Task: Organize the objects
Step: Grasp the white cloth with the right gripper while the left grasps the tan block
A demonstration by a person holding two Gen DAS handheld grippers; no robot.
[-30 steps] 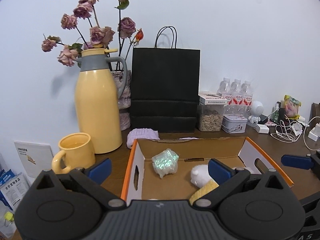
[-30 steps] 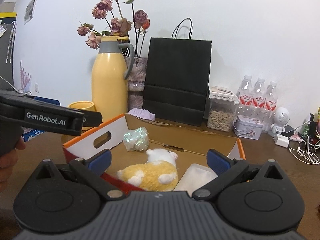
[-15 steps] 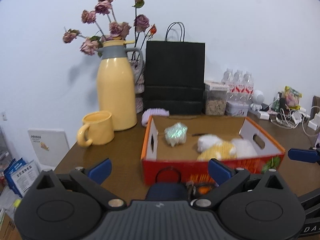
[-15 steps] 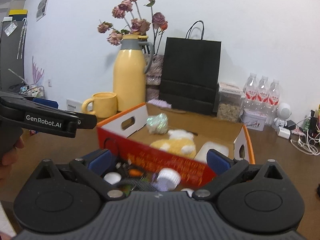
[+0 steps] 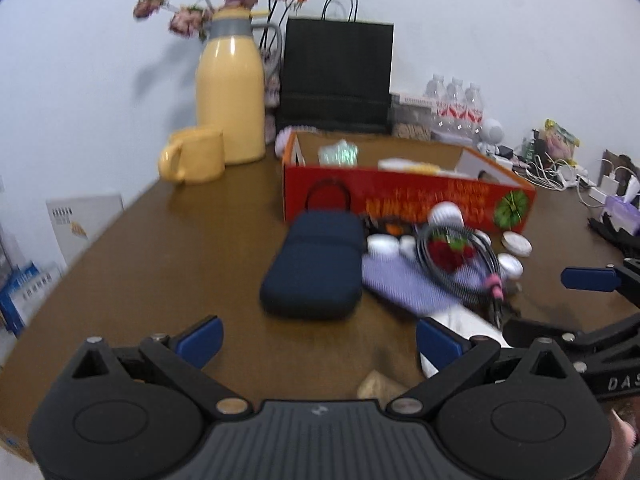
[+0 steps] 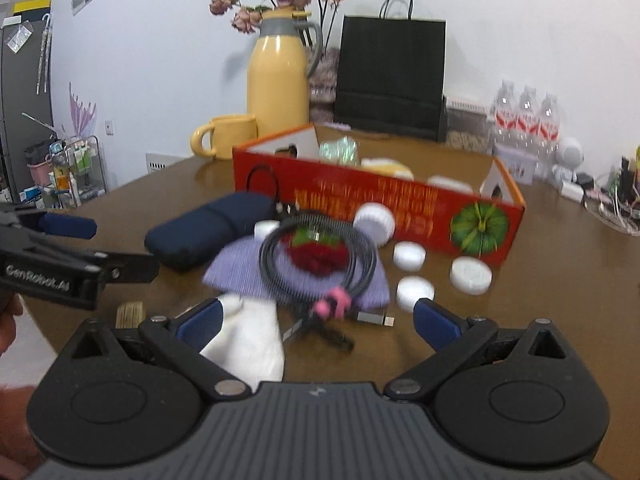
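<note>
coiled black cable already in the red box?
No: in the right wrist view the coiled black cable lies on the purple cloth, on the table in front of the red box.

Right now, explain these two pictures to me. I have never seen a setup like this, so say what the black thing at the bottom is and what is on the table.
There is no robot here. A person holds a two-finger gripper in each hand, and each gripper carries a wide-angle camera looking forward along its fingers. The black ribbed shape at the bottom is the tool itself.

One picture comes from the left gripper, the other from the right gripper. Both are open and hold nothing.

On the brown table stands a red cardboard box with soft toys inside. In front of it lie a navy pouch, a purple cloth, a coiled black cable around a red strawberry toy, several white caps and something white nearest the right camera. Behind stand a yellow jug, a yellow mug and a black paper bag.
</note>
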